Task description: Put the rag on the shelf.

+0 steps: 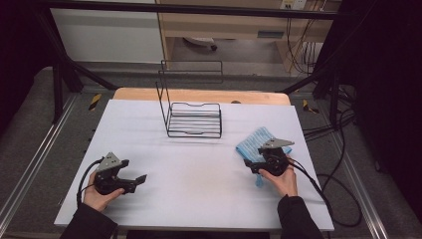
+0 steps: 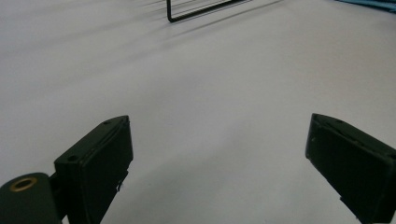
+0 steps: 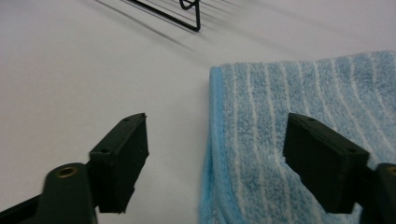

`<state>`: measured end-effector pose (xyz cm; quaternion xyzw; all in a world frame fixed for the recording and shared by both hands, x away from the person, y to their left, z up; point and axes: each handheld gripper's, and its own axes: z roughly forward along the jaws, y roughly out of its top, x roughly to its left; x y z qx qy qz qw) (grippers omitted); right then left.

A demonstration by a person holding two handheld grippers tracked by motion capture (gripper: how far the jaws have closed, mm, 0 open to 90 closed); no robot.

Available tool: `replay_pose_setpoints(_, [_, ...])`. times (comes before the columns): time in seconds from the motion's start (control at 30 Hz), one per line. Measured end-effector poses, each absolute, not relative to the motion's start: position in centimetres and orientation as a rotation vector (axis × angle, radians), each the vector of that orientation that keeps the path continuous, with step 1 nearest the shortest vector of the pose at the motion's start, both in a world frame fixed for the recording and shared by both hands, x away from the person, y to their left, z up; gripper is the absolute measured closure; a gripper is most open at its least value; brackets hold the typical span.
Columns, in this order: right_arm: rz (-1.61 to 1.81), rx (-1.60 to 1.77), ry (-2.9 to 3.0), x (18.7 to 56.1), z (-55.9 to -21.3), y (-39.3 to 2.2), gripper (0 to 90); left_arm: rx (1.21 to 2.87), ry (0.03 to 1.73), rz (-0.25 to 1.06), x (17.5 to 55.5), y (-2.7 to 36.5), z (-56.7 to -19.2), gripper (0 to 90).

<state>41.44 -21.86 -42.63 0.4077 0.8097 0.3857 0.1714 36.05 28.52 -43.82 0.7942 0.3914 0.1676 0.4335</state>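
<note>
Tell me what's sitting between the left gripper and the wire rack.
Nothing: in the left gripper view, bare white table runs from the open left gripper to the wire rack. The high view shows the same bare stretch.

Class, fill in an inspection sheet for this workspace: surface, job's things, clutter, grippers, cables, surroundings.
Surface: white table top, bare in the middle, with a wooden edge at the far side.
Job's things: black wire rack at the far centre; blue striped towel lying flat at the right.
Clutter: nothing seen.
Grippers: left gripper open over bare table; right gripper open, jaws straddling the towel's left edge.
Cables: one black cable trails from the right gripper across the table, one loops from the left; more lie on the floor at right.
Surroundings: black frame bars, wooden furniture behind, grey floor.
</note>
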Motion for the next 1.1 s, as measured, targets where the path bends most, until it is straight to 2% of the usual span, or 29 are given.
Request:
replay_pose_setpoints(0.03, [1.095,1.157,2.299,41.4,-42.6,-21.9,32.7,1.978,0.974,0.418,36.0,28.5,-43.8,7.6])
replay_pose_setpoints(0.07, [1.064,1.162,2.312,41.9,-43.1,-21.6,38.4,1.974,0.975,0.417,36.0,28.5,-43.8,7.7])
replay_pose_setpoints(0.17, [1.014,1.157,2.329,42.4,-43.7,-21.4,46.3,1.978,0.973,0.417,36.1,28.5,-43.8,8.0])
replay_pose_setpoints(0.37, [0.952,1.126,2.328,42.7,-44.4,-21.2,55.4,1.980,0.966,0.416,36.0,28.4,-43.8,8.1])
replay_pose_setpoints(0.8, [0.887,1.068,2.311,42.3,-44.9,-20.8,59.9,1.971,0.975,0.417,36.0,28.5,-43.8,8.3])
replay_pose_setpoints(1.1, [0.872,1.036,2.330,41.8,-44.8,-20.8,56.8,1.971,0.974,0.418,36.0,28.6,-43.8,8.4])
